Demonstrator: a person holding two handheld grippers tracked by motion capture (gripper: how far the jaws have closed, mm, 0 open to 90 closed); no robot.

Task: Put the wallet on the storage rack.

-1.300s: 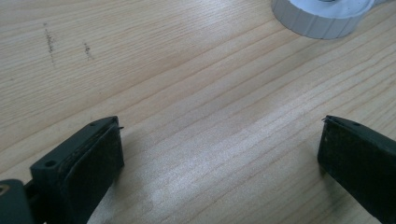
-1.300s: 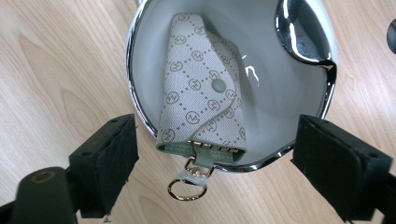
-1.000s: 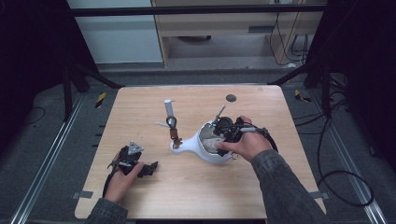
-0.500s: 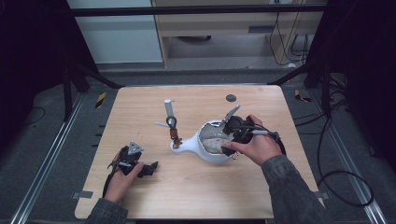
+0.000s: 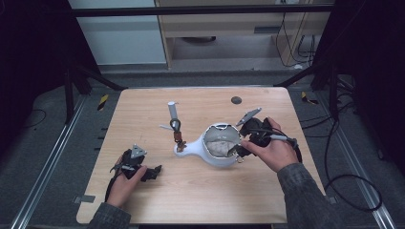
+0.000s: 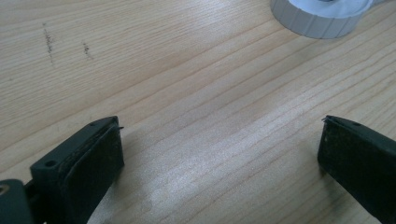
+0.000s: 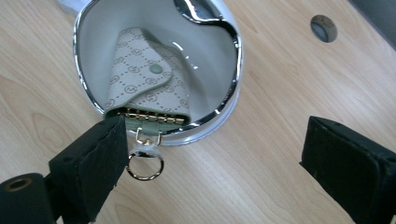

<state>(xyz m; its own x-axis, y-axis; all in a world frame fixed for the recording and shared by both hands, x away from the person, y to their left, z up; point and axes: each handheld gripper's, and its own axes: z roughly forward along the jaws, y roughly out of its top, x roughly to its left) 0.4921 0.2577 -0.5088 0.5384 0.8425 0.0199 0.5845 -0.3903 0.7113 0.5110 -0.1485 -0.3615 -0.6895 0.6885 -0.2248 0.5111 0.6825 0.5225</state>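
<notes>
Item: key pouch (image 7: 147, 86), patterned, lodged inside the white bowl (image 5: 220, 162) mid-surface (image 5: 200, 200), its gold ring (image 7: 144, 165) hanging over the rim. Right gripper (image 7: 215, 158): shifted rightward off the bowl since a second ago, jaws just narrowed slightly, standing apart, nothing held. Placement is judged complete. Left gripper (image 6: 219, 158): wide open, empty, resting near the front-left.

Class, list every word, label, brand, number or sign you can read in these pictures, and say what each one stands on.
No readable words or numbers.
Key pouch in the white dish: a repeated round monogram, too small to read as letters.
Yellow-and-black hazard stripes on tape on the floor left of the table: a warning pattern, no text.
</notes>
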